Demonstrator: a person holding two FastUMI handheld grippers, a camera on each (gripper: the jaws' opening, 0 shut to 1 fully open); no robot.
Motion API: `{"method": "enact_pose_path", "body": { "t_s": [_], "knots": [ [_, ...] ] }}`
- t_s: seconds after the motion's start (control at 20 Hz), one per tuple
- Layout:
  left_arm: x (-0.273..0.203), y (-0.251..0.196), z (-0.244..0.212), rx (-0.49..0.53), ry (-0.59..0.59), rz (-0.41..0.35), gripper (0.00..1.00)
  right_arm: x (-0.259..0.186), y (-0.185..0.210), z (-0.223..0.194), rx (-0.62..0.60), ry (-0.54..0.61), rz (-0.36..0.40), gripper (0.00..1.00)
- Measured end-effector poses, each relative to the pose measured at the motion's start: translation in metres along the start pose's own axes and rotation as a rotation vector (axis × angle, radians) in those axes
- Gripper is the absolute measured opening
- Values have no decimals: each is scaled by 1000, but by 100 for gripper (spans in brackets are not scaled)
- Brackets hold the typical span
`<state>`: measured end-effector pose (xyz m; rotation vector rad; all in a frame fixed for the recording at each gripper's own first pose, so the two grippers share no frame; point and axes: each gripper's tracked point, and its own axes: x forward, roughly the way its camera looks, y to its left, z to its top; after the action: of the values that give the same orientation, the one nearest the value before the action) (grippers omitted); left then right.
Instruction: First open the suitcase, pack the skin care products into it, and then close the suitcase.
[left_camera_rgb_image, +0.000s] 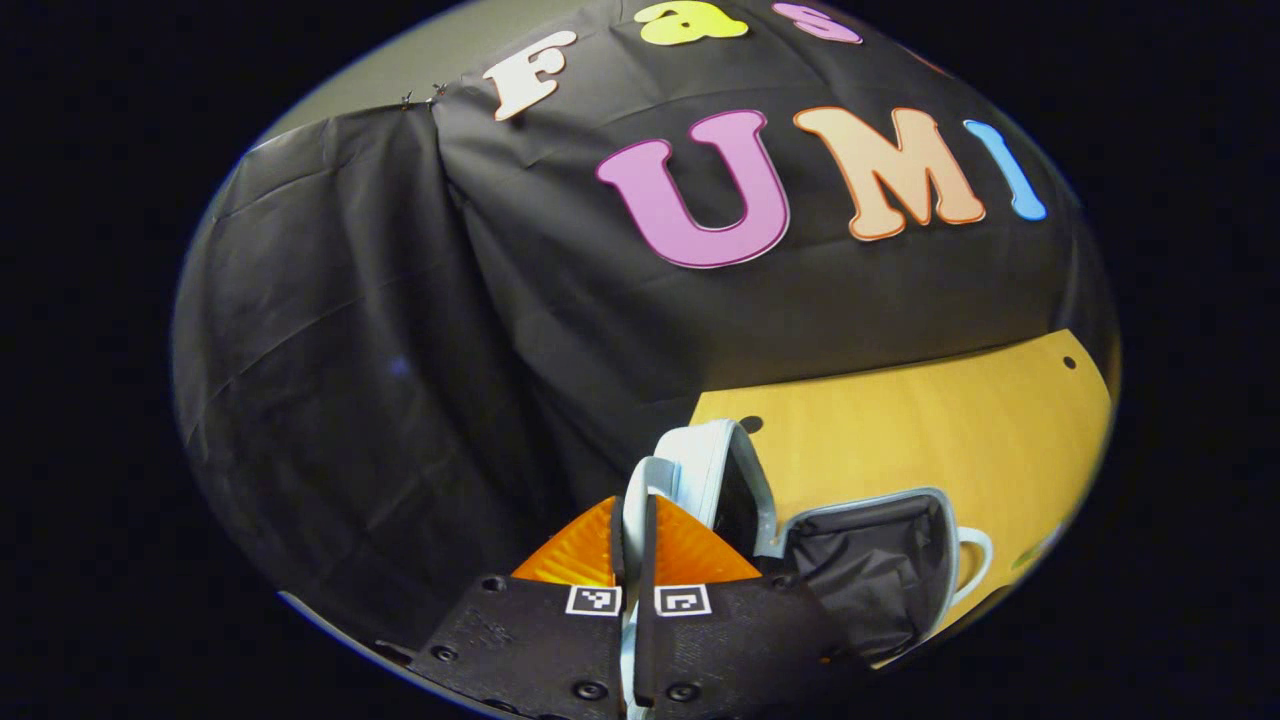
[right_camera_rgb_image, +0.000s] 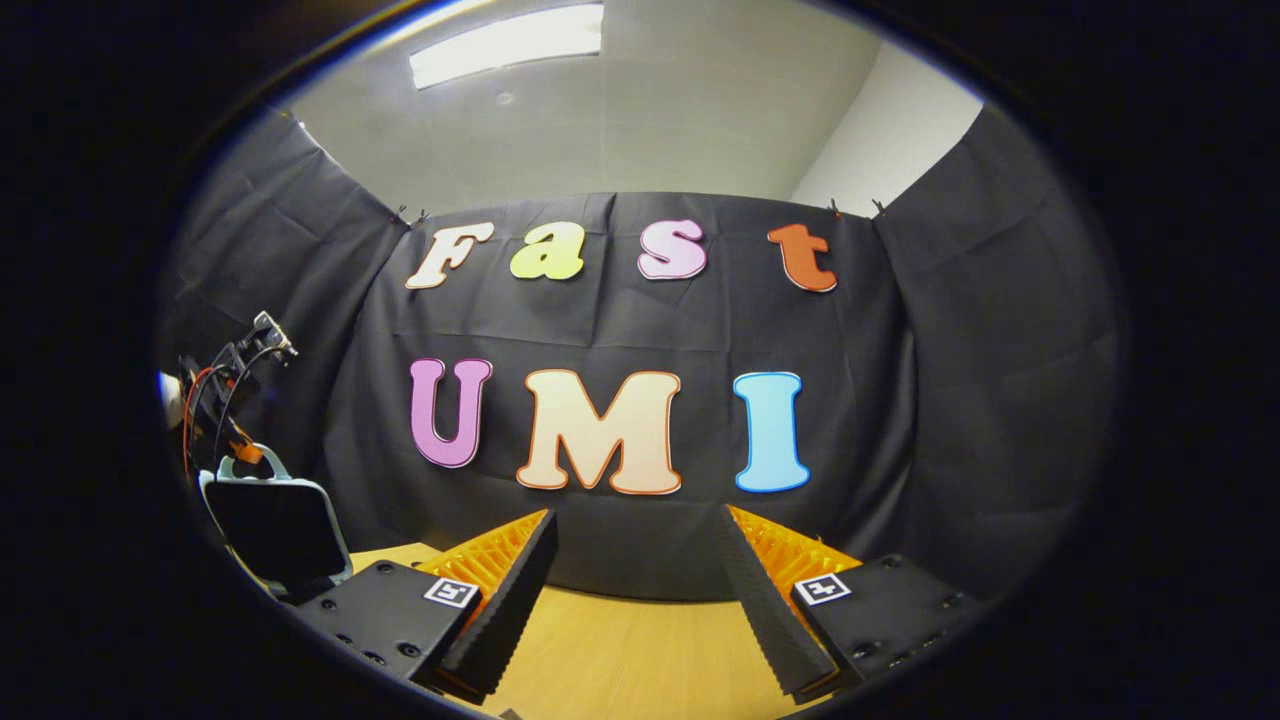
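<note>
The small pale-blue suitcase lies open on the wooden table (left_camera_rgb_image: 950, 430). Its lid (left_camera_rgb_image: 715, 480) stands upright and its black-lined base (left_camera_rgb_image: 870, 570) lies flat to the right. My left gripper (left_camera_rgb_image: 633, 510) is shut on the lid's top edge, a pale strip pinched between its fingers. In the right gripper view the raised lid (right_camera_rgb_image: 275, 530) shows its black lining at far left, with the left gripper (right_camera_rgb_image: 238, 445) on the lid's handle (right_camera_rgb_image: 245, 465) from above. My right gripper (right_camera_rgb_image: 640, 570) hangs open over the table (right_camera_rgb_image: 620, 650), holding nothing.
A white loop handle (left_camera_rgb_image: 975, 565) sticks out from the suitcase base. A small greenish thing (left_camera_rgb_image: 1035, 550) lies near the table's right edge, too small to identify. Black cloth walls close the booth behind and at both sides.
</note>
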<state>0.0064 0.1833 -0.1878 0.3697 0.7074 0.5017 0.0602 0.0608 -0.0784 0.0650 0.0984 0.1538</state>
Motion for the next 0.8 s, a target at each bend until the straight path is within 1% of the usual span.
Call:
{"method": "enact_pose_path", "body": {
  "t_s": [0.1, 0.25, 0.3, 0.35, 0.45, 0.55, 0.65, 0.8],
  "knots": [
    [6, 12, -8, -11, 23, 30, 0, 0, 10, 1, -10, 7, 7, 98],
    [13, 26, -20, -80, 41, 54, 0, 1, 26, -1, -48, 10, 18, 98],
    [16, 25, -18, -96, 20, 41, 0, 3, 32, -2, -53, 12, 19, 98],
    [20, 28, -23, -97, 26, 34, 0, 6, 38, -3, -55, 15, 20, 100],
    [29, 36, -37, -87, 57, 34, 0, 9, 51, -1, -59, 9, 19, 98],
    [34, 37, -45, -101, 80, 27, 0, 10, 60, 1, -60, -6, 1, 100],
    [42, 37, -57, -102, 105, 22, 0, 9, 74, -3, -51, -8, -6, 98],
    [53, 35, -74, -119, 137, 5, 0, 6, 89, -10, -58, 5, -24, 98]
  ]
}}
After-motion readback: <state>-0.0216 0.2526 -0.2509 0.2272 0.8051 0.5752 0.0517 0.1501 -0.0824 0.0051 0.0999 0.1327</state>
